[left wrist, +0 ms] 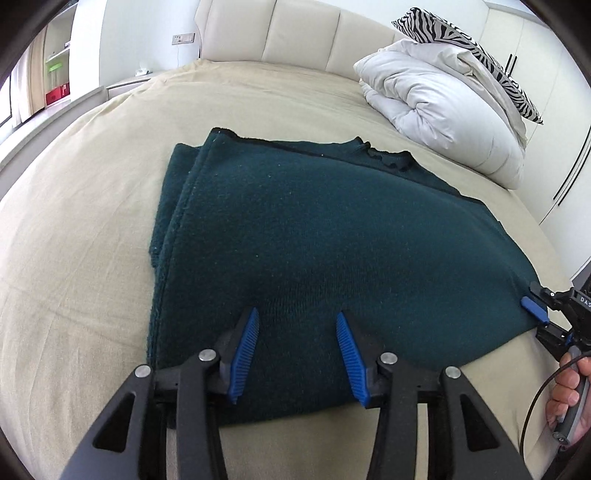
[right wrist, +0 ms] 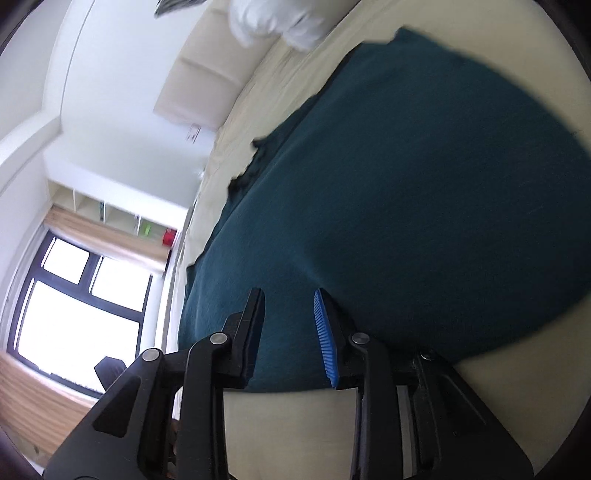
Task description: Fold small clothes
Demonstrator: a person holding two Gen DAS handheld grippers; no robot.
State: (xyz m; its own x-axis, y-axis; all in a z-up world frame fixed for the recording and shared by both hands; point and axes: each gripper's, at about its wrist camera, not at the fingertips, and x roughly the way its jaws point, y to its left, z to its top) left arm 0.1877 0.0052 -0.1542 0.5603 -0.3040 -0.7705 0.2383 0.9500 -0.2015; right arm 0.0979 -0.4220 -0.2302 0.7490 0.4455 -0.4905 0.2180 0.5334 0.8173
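Observation:
A dark teal knit garment (left wrist: 303, 236) lies folded on the beige bed (left wrist: 74, 229), with a doubled layer along its left side. My left gripper (left wrist: 297, 317) is open just above the garment's near edge, blue pads apart. My right gripper (left wrist: 535, 314) sits at the garment's near right corner, seen from the side in the left wrist view. In the right wrist view, tilted sideways, the right gripper (right wrist: 288, 295) is open over the garment (right wrist: 406, 203), its fingers straddling the near edge.
A bundled white duvet (left wrist: 443, 110) and a zebra-print pillow (left wrist: 461, 40) lie at the bed's far right by the padded headboard (left wrist: 277, 33). A window (right wrist: 74, 295) and shelves (left wrist: 55, 74) stand beyond the bed's left side.

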